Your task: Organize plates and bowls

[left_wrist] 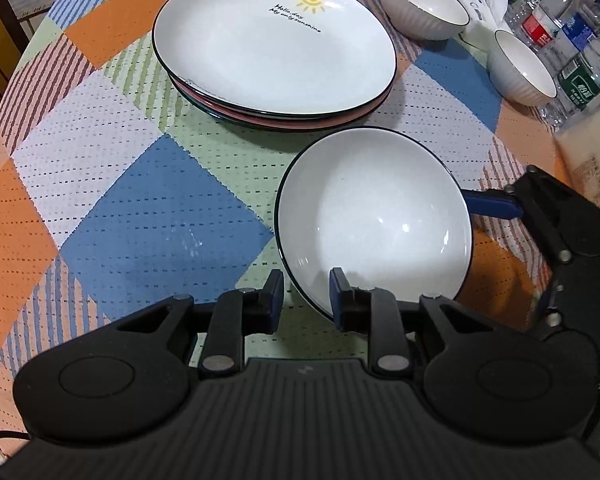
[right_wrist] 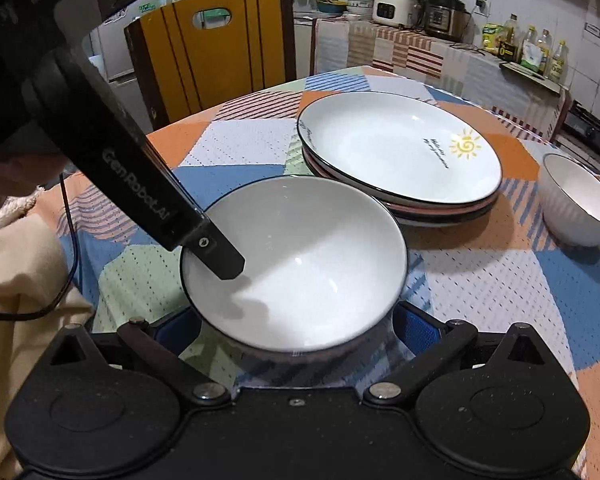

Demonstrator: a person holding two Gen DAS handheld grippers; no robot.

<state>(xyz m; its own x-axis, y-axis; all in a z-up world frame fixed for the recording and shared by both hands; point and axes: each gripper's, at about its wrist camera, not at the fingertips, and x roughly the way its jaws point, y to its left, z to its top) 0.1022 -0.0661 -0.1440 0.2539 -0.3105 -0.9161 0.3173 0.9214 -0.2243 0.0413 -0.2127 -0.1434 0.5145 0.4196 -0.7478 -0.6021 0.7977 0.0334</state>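
While the white bowl with its thin dark rim sits tilted on the checked cloth just in front of the plate stack, the left gripper pinches its near rim, one finger inside. The right gripper straddles the bowl's body, jaws wide, blue pads beside its walls; whether they press I cannot tell.

Bright overhead light, glare spots inside the bowl, soft shadows, fisheye-bent edges, sharp focus.
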